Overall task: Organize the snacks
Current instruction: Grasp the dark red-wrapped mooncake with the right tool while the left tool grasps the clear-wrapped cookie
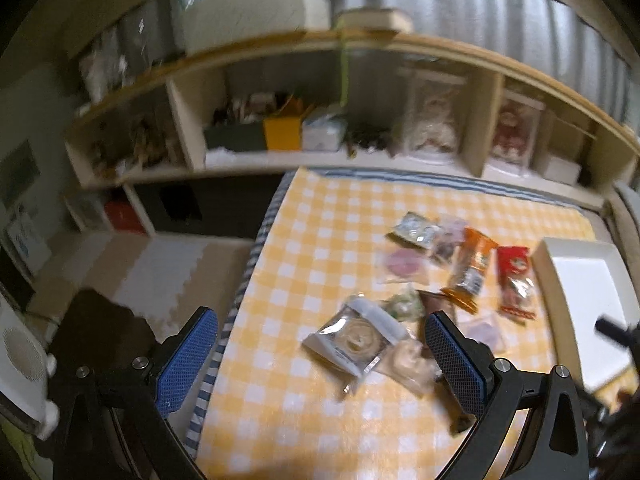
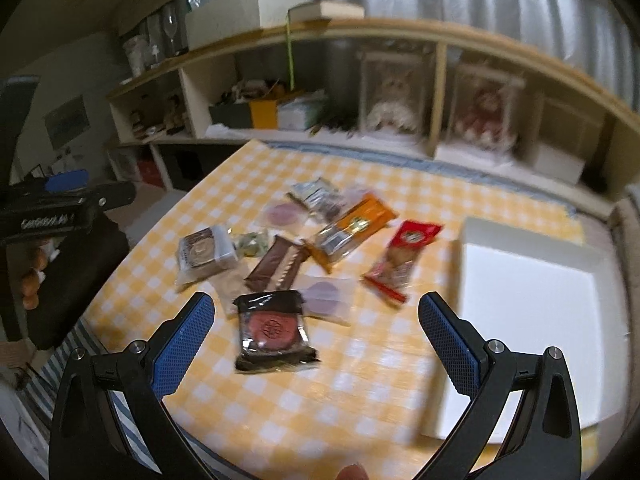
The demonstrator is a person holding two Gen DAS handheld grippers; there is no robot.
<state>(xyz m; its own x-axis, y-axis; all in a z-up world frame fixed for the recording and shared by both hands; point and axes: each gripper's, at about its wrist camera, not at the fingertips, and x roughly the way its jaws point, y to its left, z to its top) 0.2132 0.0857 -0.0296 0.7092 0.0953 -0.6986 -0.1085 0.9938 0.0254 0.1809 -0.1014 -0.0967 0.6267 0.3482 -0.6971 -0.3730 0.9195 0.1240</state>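
Note:
Several wrapped snacks lie in a loose pile on the yellow checked tablecloth (image 2: pixel 320 400). Among them are an orange packet (image 2: pixel 352 228), a red packet (image 2: pixel 400 260), a brown bar (image 2: pixel 276 266), a clear-wrapped round cookie (image 1: pixel 352 340) and a black-wrapped red round cake (image 2: pixel 272 330). My right gripper (image 2: pixel 316 338) is open above the table, with the black-wrapped cake lying between its fingers. My left gripper (image 1: pixel 320 352) is open too, over the table's left edge, with the clear-wrapped cookie between its fingers. A white tray (image 2: pixel 532 320) stands empty to the right of the pile.
A low shelf unit (image 1: pixel 280 160) with boxes and bagged items runs behind the table. The floor (image 1: pixel 140 272) lies beyond the table's left edge. A person's fingers (image 2: pixel 32 276) hold the left gripper's handle at the left of the right wrist view.

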